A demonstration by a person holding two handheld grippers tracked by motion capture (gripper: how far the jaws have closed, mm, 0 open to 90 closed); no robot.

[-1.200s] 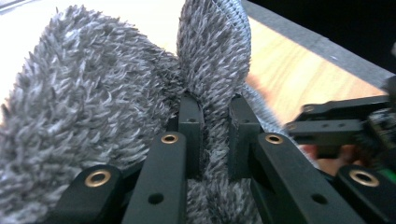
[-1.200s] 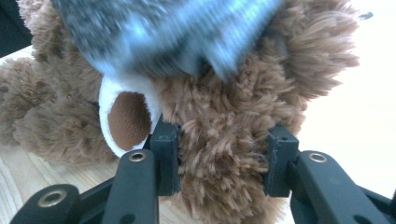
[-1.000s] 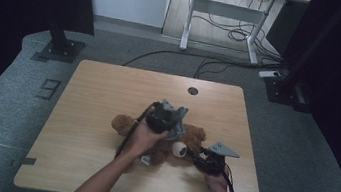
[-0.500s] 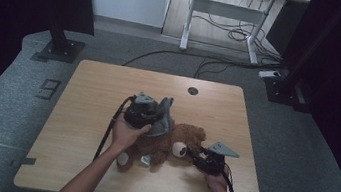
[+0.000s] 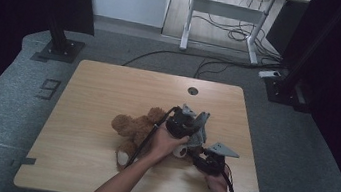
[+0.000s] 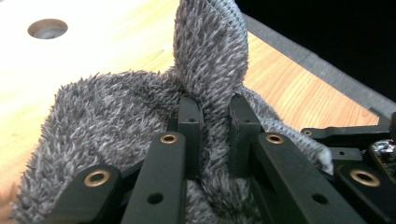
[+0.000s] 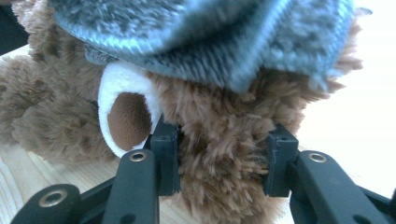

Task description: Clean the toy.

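Note:
A brown teddy bear [image 5: 128,128] lies on the wooden table [image 5: 109,87]. My right gripper [image 5: 196,156] is shut on its head, the jaws pressing into the brown fur [image 7: 219,126] beside a white-rimmed ear [image 7: 126,116]. My left gripper [image 5: 190,125] is shut on a fold of a grey fuzzy hat [image 5: 199,130]. In the left gripper view the fold [image 6: 212,56] stands up between the jaws of the left gripper [image 6: 213,105]. The hat [image 7: 187,32] lies across the top of the bear's head, just above the right gripper [image 7: 224,140].
A round cable hole [image 5: 192,91] sits near the table's far edge. The right gripper's black body [image 6: 355,149] is close beside the left one. Black stands [image 5: 59,45] and cables [image 5: 227,33] are on the floor beyond the table.
My left gripper swung left off the bear with the grey hat, then came back right, and now holds it over the bear's head. The right gripper has not moved.

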